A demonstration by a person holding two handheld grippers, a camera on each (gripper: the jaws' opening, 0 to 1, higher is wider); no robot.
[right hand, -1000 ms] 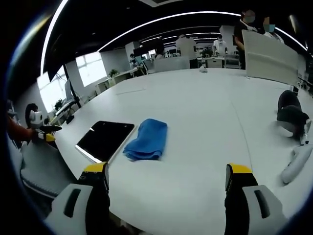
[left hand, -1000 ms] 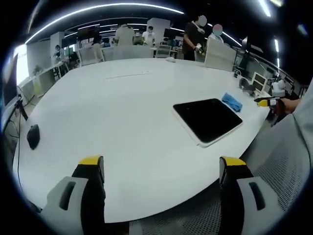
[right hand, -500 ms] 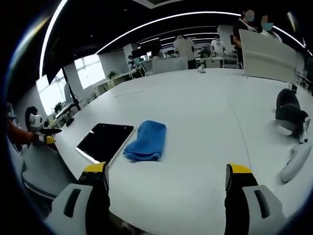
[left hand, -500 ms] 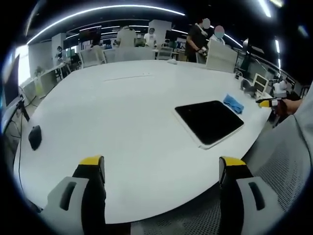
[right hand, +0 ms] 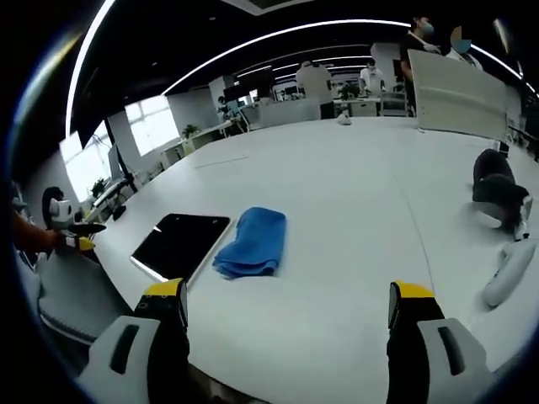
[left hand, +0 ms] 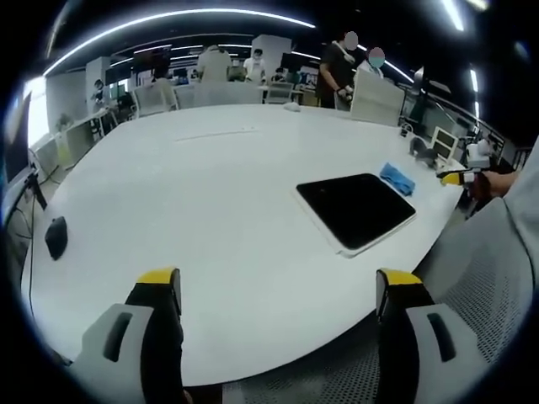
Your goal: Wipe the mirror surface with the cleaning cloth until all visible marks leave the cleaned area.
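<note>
1. Long ceiling light strips (left hand: pixel 177 15) overhead give even, fairly bright light; the white desk (left hand: pixel 194 194) reflects it softly, without hard shadows.
2. Windows (right hand: pixel 152 122) glare pale at one side.
3. Fisheye bending curves the edges; distant people look soft and blurred.

No readable text, labels, brands or numbers in my left or right gripper view. Nothing legible on the mirror (right hand: pixel 180 244), cloth (right hand: pixel 251 241) or table (left hand: pixel 194 194); far desks at the top are too small and blurred.
</note>
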